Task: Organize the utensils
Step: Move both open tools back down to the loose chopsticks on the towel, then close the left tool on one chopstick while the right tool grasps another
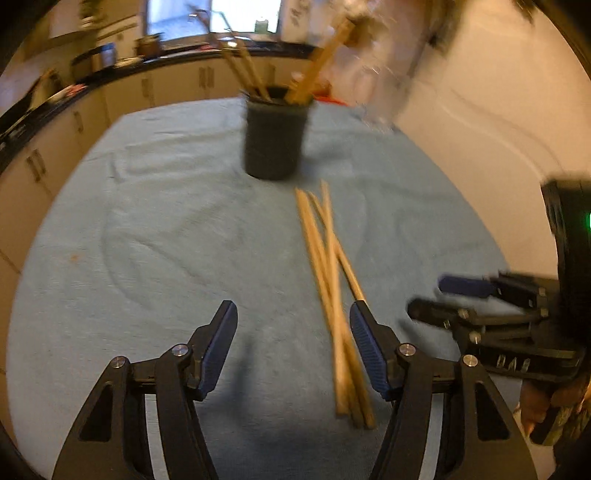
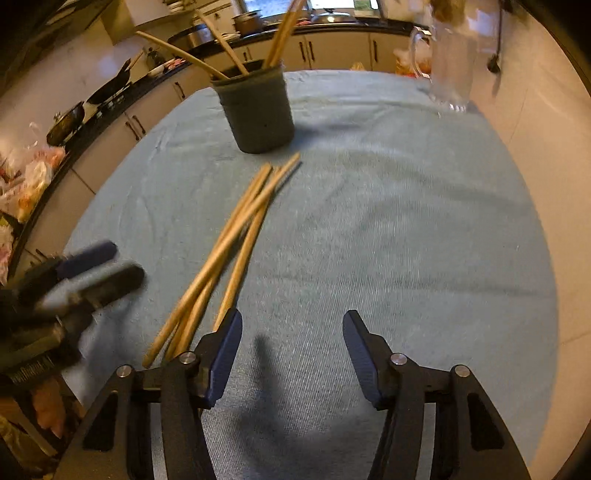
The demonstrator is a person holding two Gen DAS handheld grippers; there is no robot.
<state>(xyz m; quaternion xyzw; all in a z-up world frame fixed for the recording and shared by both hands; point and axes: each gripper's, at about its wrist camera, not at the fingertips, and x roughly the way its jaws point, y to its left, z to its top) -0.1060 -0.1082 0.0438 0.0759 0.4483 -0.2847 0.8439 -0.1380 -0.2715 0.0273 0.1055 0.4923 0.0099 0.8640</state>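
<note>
Chopsticks (image 1: pixel 332 295) lie crossed at six o'clock of holder (image 1: pixel 275 140); both hand-held grippers (image 1: pixel 293 343) (image 2: pixel 291 347) gape empty; probably straddle one stick only.

Both wrist views look steeply down, close over the blue cloth (image 1: pixel 147 229); both share the chopsticks (image 2: pixel 229 243).

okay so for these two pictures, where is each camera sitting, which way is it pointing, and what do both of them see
Left wrist: on the left tongs, angled down at the blue cloth; its open fingers frame the shot, the right tongs at right.
Right wrist: on the right tongs, angled down likewise; open fingers below, the left tongs blurred at left.
Shared: the loose chopsticks, the dark holder, glass jug, kitchen counter.
</note>
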